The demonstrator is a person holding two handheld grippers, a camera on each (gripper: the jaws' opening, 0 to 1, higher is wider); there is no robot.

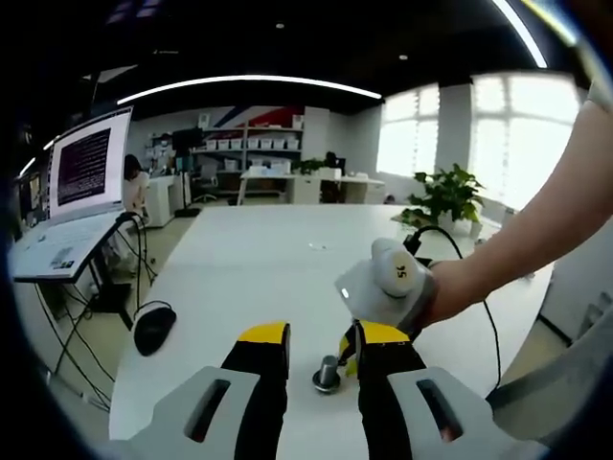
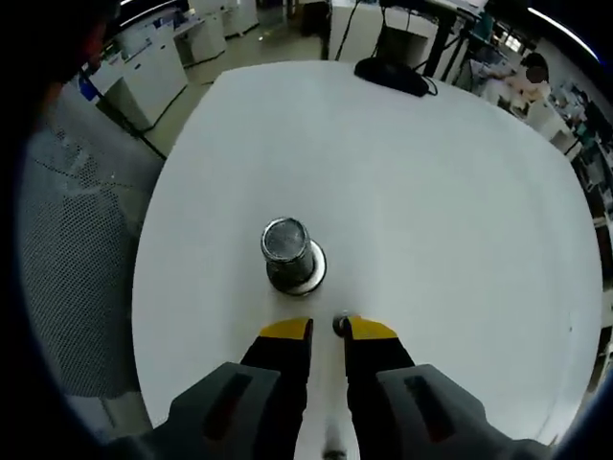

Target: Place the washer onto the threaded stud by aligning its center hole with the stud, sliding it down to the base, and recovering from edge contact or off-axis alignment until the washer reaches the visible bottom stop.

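Observation:
A short metal threaded stud (image 2: 286, 251) stands upright on a round flange on the white table (image 2: 431, 220). My right gripper (image 2: 328, 330) sits just in front of it, its yellow-tipped jaws drawn close on a small grey washer (image 2: 341, 324) at the right fingertip. In the left gripper view the stud (image 1: 327, 373) shows between the wide-apart jaws of my left gripper (image 1: 324, 337), which touch nothing. A hand holds the right gripper (image 1: 385, 284) tipped downward just right of the stud.
A black mouse (image 1: 154, 327) lies on the table's left side, with a laptop (image 1: 84, 182) and cables beyond it. A potted plant (image 1: 444, 196) stands at the far right. A grey mesh chair (image 2: 81, 240) is beside the table edge.

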